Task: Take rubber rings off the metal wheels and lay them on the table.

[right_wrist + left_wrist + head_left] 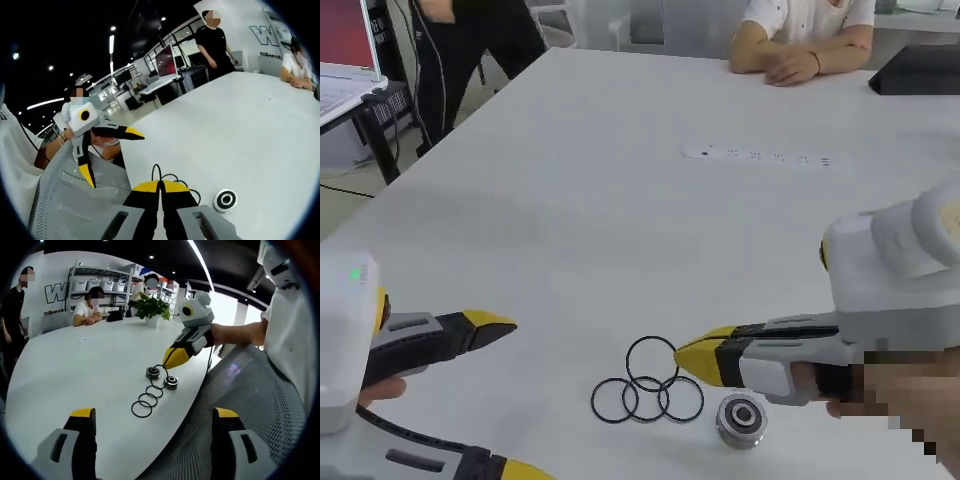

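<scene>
Right claw (705, 358) is pinched shut on a thin black rubber ring (651, 338) beside the silver metal wheel (741, 417); left claw (154, 414) gapes wide, empty. The risk I see: that springy ring clings on release, or drops tangled onto the three laid black rings (635, 400) near the wheel.

Table (620, 200): white, wide | near edge: black rubber rings (645, 385), overlapping in a cluster | just right of them: metal wheel (741, 417) | farther back: white power strip (757, 155) | far right corner: flat black item (918, 72)
</scene>
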`<state>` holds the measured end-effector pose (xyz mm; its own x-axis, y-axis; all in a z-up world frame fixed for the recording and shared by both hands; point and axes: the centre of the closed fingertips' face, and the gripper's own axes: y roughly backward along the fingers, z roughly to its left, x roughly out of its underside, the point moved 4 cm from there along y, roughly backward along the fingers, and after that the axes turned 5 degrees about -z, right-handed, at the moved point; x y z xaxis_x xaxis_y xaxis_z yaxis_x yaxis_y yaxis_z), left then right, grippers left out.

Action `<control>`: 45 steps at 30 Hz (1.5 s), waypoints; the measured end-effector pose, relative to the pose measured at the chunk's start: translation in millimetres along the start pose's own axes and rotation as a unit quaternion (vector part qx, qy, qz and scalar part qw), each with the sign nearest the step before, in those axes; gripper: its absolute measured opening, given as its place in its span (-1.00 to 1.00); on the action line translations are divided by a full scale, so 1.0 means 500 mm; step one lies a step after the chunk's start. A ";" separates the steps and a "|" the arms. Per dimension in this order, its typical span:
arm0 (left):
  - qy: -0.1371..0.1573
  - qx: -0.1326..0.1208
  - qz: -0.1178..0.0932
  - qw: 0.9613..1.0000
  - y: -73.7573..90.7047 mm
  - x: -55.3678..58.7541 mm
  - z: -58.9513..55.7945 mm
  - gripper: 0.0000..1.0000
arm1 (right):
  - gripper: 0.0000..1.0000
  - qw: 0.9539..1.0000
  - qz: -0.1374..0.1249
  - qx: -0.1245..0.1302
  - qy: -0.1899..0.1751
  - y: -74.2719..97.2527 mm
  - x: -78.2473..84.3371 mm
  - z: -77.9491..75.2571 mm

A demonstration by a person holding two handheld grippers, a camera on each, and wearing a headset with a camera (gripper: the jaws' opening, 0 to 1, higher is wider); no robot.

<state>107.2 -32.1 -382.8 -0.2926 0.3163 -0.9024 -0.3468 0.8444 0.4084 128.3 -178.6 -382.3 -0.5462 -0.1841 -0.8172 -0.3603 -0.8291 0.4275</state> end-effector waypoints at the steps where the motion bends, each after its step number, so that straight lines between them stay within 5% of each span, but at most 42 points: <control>1: 0.001 0.000 0.000 1.000 0.000 0.000 0.000 0.90 | -1.00 1.000 0.006 0.000 -0.001 -0.002 0.005 -0.002; 10: 0.004 0.002 0.002 1.000 -0.001 0.003 -0.001 0.89 | -1.00 0.997 0.058 0.041 0.001 -0.012 0.055 -0.048; 19: 0.009 0.000 -0.001 1.000 0.000 0.004 0.002 0.88 | -1.00 0.994 0.074 0.078 -0.015 -0.004 0.080 -0.098; 32: 0.014 -0.003 -0.001 1.000 0.001 0.008 0.005 0.87 | -1.00 0.989 0.092 0.113 -0.023 0.004 0.099 -0.129; 45: 0.011 -0.004 0.004 1.000 0.002 0.010 0.006 0.86 | -0.96 0.989 0.095 0.114 -0.020 0.002 0.099 -0.128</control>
<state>107.9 -28.5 -387.4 -0.3154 0.3126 -0.8960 -0.3514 0.8386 0.4162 149.2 -222.3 -446.8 -0.6479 -0.2996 -0.7004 -0.4069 -0.6411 0.6507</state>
